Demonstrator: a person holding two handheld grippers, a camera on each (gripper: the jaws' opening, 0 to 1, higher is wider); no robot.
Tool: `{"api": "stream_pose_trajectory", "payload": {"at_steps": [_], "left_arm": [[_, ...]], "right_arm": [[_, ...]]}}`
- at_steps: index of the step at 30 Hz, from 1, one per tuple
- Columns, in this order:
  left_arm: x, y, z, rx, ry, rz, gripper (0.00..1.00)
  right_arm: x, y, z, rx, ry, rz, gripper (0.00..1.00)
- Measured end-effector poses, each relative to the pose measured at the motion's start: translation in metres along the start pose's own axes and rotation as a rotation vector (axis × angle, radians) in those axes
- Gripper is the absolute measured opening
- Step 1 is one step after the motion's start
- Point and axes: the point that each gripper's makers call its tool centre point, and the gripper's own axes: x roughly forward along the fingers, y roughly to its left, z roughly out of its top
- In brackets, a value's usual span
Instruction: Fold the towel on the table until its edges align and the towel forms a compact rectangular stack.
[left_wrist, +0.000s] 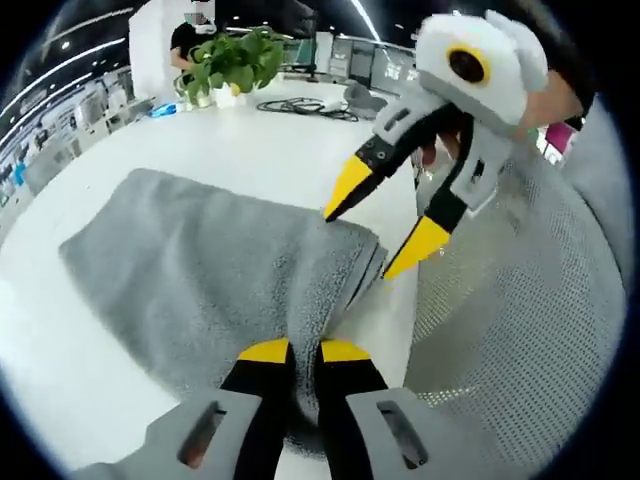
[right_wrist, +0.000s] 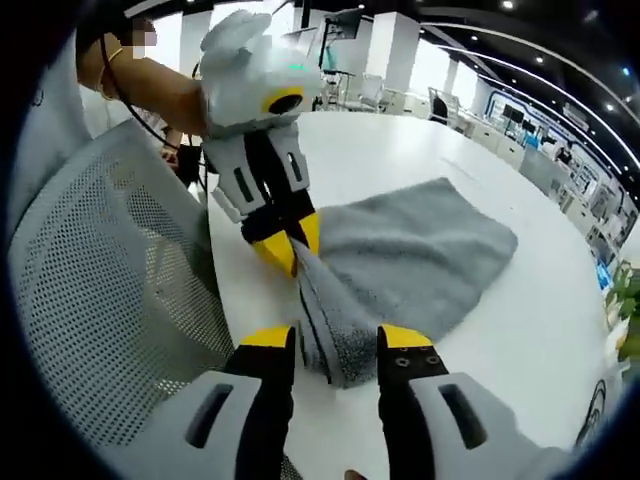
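Note:
A grey towel (left_wrist: 200, 250) lies partly folded on the white table (left_wrist: 250, 140). My left gripper (left_wrist: 305, 350) is shut on its near edge, with a pinch of cloth between the yellow tips. My right gripper (left_wrist: 385, 215) comes in from the upper right, open, its tips straddling the towel's corner. In the right gripper view the towel (right_wrist: 420, 250) spreads away across the table (right_wrist: 540, 340). Its bunched edge runs between the wide-apart tips of my right gripper (right_wrist: 335, 340) up to my left gripper (right_wrist: 285, 240), which clamps the cloth.
A grey mesh chair (left_wrist: 510, 300) stands tight against the table's edge, also seen as the chair (right_wrist: 100, 280). A potted plant (left_wrist: 235, 60) and coiled cables (left_wrist: 305, 105) sit at the table's far end. A person's arm (right_wrist: 150, 85) holds the left gripper.

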Motion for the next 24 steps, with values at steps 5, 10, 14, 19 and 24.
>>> {"api": "stream_pose_trajectory", "payload": {"at_steps": [5,10,14,19,24], "left_arm": [[-0.006,-0.005,0.007,-0.049,0.013,-0.020,0.08],[-0.010,-0.005,0.015,-0.114,-0.010,-0.054,0.08],[-0.014,-0.003,0.018,-0.112,-0.017,-0.068,0.08],[-0.015,0.000,0.017,-0.104,-0.019,-0.081,0.08],[-0.014,-0.001,0.016,-0.063,-0.011,-0.084,0.09]], "right_arm": [[0.001,0.000,0.000,-0.044,-0.002,-0.040,0.36],[0.006,-0.002,0.002,-0.108,0.013,-0.075,0.39],[0.003,-0.011,0.008,-0.173,0.010,-0.136,0.31],[0.002,-0.014,0.011,-0.199,0.019,-0.137,0.27],[0.000,-0.017,0.015,-0.219,0.017,-0.142,0.12]]}}
